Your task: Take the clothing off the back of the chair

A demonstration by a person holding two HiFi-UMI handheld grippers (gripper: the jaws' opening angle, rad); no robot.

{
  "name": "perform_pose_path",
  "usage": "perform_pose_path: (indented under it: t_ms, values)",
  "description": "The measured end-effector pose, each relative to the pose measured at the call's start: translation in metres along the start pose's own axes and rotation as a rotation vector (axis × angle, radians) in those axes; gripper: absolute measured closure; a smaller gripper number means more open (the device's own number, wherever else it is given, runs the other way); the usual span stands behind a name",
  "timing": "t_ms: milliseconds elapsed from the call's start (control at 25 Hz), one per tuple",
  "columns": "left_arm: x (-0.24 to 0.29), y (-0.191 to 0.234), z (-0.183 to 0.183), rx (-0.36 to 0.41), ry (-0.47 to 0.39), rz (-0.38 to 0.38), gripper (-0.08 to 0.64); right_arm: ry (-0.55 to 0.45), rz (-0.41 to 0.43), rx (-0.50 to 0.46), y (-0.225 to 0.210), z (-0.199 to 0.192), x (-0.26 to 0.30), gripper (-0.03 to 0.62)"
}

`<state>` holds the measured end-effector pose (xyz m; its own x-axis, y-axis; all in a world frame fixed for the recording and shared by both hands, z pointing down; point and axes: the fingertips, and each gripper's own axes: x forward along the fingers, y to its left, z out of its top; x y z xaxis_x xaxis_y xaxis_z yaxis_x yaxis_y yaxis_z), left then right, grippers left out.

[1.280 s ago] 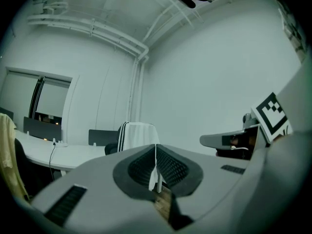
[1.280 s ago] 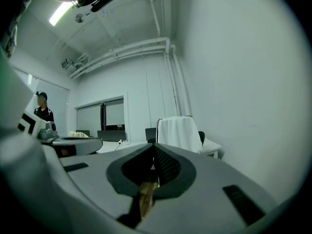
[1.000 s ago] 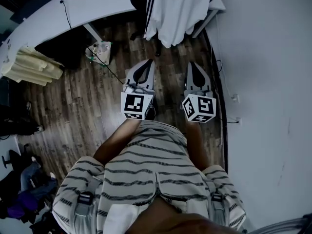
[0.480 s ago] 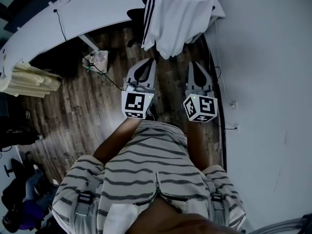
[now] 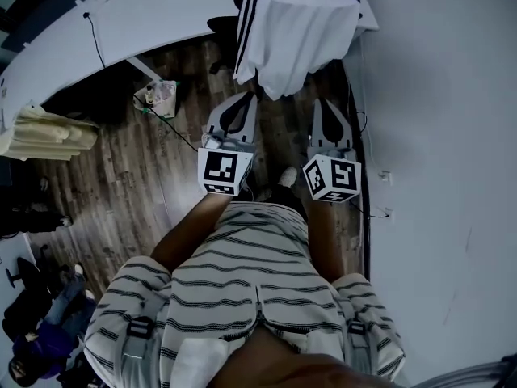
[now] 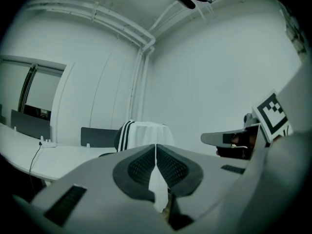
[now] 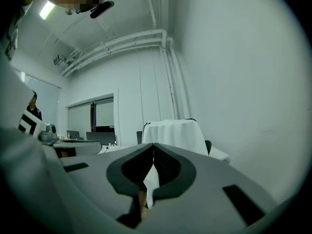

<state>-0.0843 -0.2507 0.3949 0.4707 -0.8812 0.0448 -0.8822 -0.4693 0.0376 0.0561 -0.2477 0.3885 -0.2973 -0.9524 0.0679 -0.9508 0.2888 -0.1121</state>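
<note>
I read this as an office. A long white desk (image 5: pixel 121 31) curves along the room with a cable (image 5: pixel 95 35) trailing over it, and a chair (image 5: pixel 222 24) stands at its end. Through the right gripper view I see dark screens (image 7: pixel 80 135) lined up farther off, beside a glazed partition (image 7: pixel 92 116). The walls (image 5: pixel 436 136) are plain white, with sockets (image 5: pixel 386 176) low down. The floor (image 5: pixel 105 192) is wood-look plank. Bare white pipes (image 7: pixel 122 43) run under the ceiling, near a bright light (image 7: pixel 47 9).
</note>
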Motion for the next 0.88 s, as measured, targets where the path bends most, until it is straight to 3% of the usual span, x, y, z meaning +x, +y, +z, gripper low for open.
perform_pose_path:
  t_ms: [880]
  values:
    - [0.095, -0.004, 0.012, 0.013, 0.000, 0.208, 0.534, 0.057, 0.189, -0.033, -0.078, 0.009, 0.083, 0.572]
